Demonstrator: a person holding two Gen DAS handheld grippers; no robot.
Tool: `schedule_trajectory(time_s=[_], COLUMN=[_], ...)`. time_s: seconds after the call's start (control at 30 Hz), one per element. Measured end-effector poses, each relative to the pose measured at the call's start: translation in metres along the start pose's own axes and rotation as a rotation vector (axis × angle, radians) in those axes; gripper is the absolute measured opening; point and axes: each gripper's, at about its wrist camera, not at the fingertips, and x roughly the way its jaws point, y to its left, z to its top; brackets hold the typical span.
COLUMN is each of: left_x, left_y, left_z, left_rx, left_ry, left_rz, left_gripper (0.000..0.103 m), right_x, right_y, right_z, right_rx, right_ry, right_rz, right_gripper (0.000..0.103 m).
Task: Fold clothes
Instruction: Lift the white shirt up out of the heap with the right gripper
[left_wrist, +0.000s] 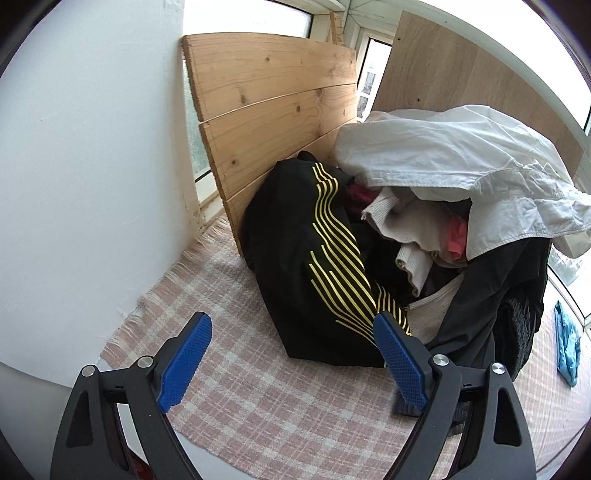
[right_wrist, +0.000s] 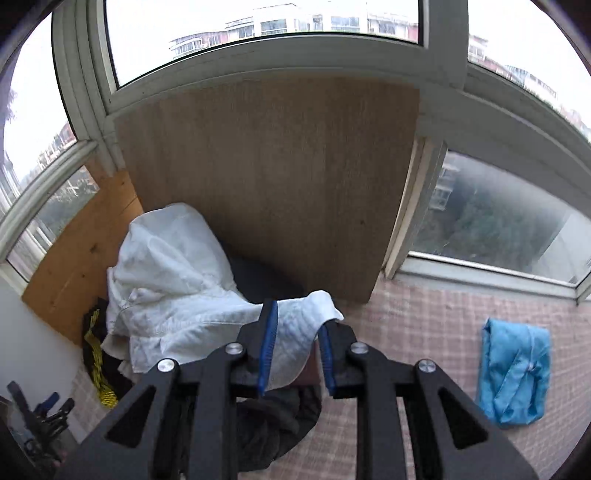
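A pile of clothes sits in the corner on a pink checked cloth (left_wrist: 280, 402). A white garment (left_wrist: 461, 158) lies on top of it, over beige, red and dark pieces. A black garment with yellow stripes (left_wrist: 314, 258) lies at the pile's left. My left gripper (left_wrist: 291, 354) is open and empty, low over the cloth just in front of the black garment. In the right wrist view my right gripper (right_wrist: 297, 350) has its jaws partly closed around an edge of the white garment (right_wrist: 173, 284), which passes between the fingers. A folded blue garment (right_wrist: 513, 373) lies apart at the right.
A pine board (left_wrist: 273, 110) and a brown panel (right_wrist: 273, 177) lean against the windows behind the pile. A white wall (left_wrist: 88, 166) is at the left. Windows (right_wrist: 498, 225) border the checked surface at the back and right.
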Motion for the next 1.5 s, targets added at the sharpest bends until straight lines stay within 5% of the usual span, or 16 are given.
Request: schedule_trajectory(time_s=[0.1, 0.23, 0.3, 0.43, 0.53, 0.73, 0.97, 1.2, 1.27, 1.3, 1.33, 1.4, 1.5], left_x=[-0.001, -0.004, -0.006, -0.008, -0.015, -0.039, -0.039, -0.037, -0.039, -0.039, -0.04, -0.04, -0.04], left_y=[-0.011, -0.025, -0.03, -0.044, -0.055, -0.059, -0.031, -0.022, -0.023, -0.023, -0.024, -0.024, -0.021], left_z=[0.003, 0.007, 0.008, 0.007, 0.003, -0.008, -0.016, -0.021, -0.021, -0.022, -0.022, -0.022, -0.021], left_rx=[0.048, 0.109, 0.125, 0.159, 0.197, 0.283, 0.222, 0.208, 0.211, 0.211, 0.21, 0.209, 0.199], left_ry=[-0.011, -0.023, -0.027, -0.028, -0.037, -0.095, -0.065, -0.046, -0.048, -0.048, -0.048, -0.048, -0.046], left_rz=[-0.002, -0.007, -0.012, -0.023, -0.036, 0.014, 0.07, 0.078, 0.076, 0.073, 0.07, 0.067, 0.07], left_gripper=[0.089, 0.089, 0.089, 0.089, 0.089, 0.089, 0.089, 0.089, 0.089, 0.089, 0.089, 0.089, 0.089], right_x=[-0.013, -0.032, -0.04, -0.043, -0.021, 0.048, 0.092, 0.092, 0.092, 0.093, 0.095, 0.092, 0.055], right_y=[-0.009, 0.007, 0.002, 0.029, 0.071, 0.127, 0.136, 0.129, 0.133, 0.135, 0.136, 0.14, 0.162], right_z=[-0.029, -0.073, -0.093, -0.12, -0.123, -0.117, -0.114, -0.077, -0.066, -0.061, -0.056, -0.042, -0.009], right_rx=[0.06, -0.05, 0.006, 0.054, 0.032, 0.064, 0.195, 0.225, 0.179, 0.154, 0.138, 0.106, -0.063], right_ry=[0.023, 0.017, 0.017, 0.002, -0.02, 0.013, 0.067, -0.031, -0.069, -0.079, -0.073, -0.077, -0.192], right_rz=[0.083, -0.067, -0.087, -0.016, 0.057, 0.106, 0.194, 0.164, 0.146, 0.136, 0.138, 0.147, 0.054], right_gripper=[0.021, 0.028, 0.029, 0.034, 0.045, 0.045, 0.045, 0.045, 0.042, 0.016, 0.004, 0.004, 0.003])
